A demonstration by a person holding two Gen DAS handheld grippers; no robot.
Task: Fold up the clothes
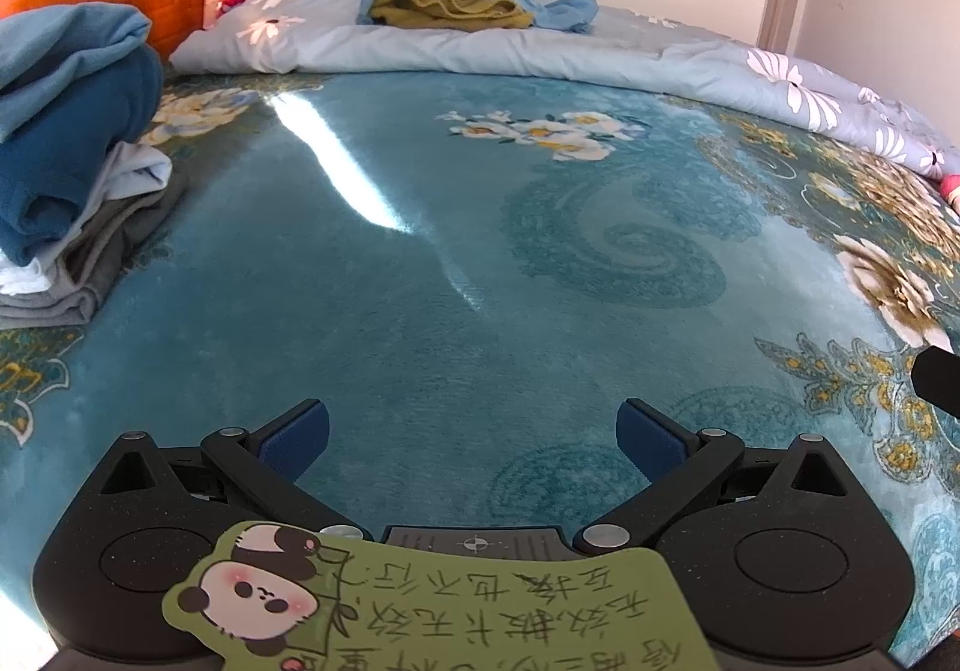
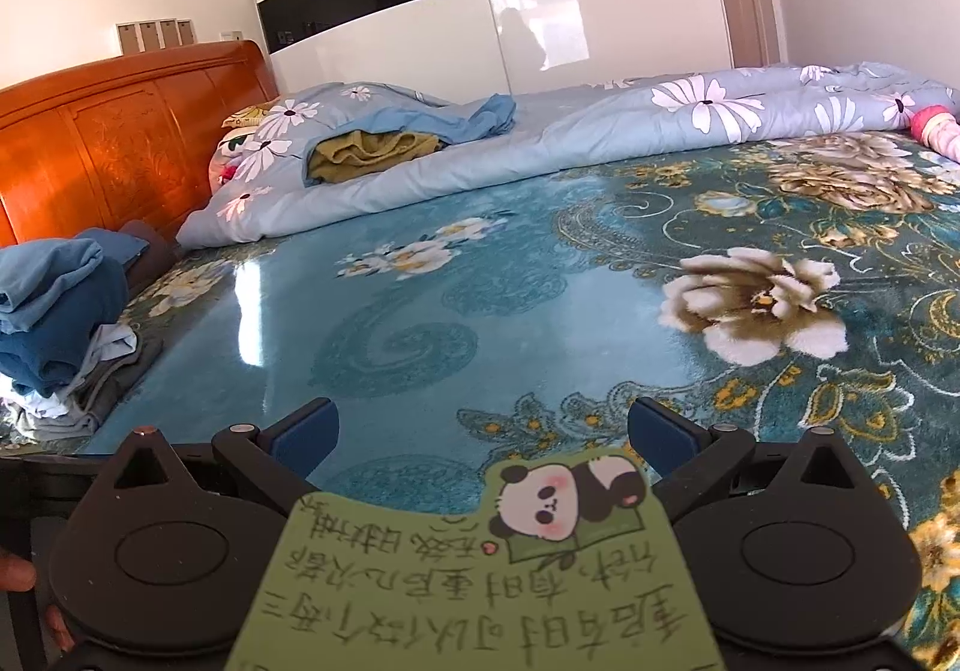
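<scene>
A stack of folded clothes (image 1: pixel 66 155) in blue, dark blue, grey and white sits at the left of the teal flowered bedspread (image 1: pixel 420 263); the right wrist view shows the same stack (image 2: pixel 60 323) at its left edge. More garments, an olive one (image 1: pixel 450 2) under a light blue one (image 1: pixel 564 8), lie on the quilt at the back, the olive garment (image 2: pixel 366 149) also showing in the right wrist view. My left gripper (image 1: pixel 474 434) is open over bare bedspread, holding nothing. My right gripper (image 2: pixel 483 434) is open too, empty, above the bedspread (image 2: pixel 540 275).
A grey-blue flowered quilt (image 1: pixel 540 53) is bunched along the far side of the bed. An orange wooden headboard (image 2: pixel 120 131) stands at the left, and a white wardrobe (image 2: pixel 480 23) behind. A hand (image 2: pixel 18 575) shows at the lower left of the right wrist view.
</scene>
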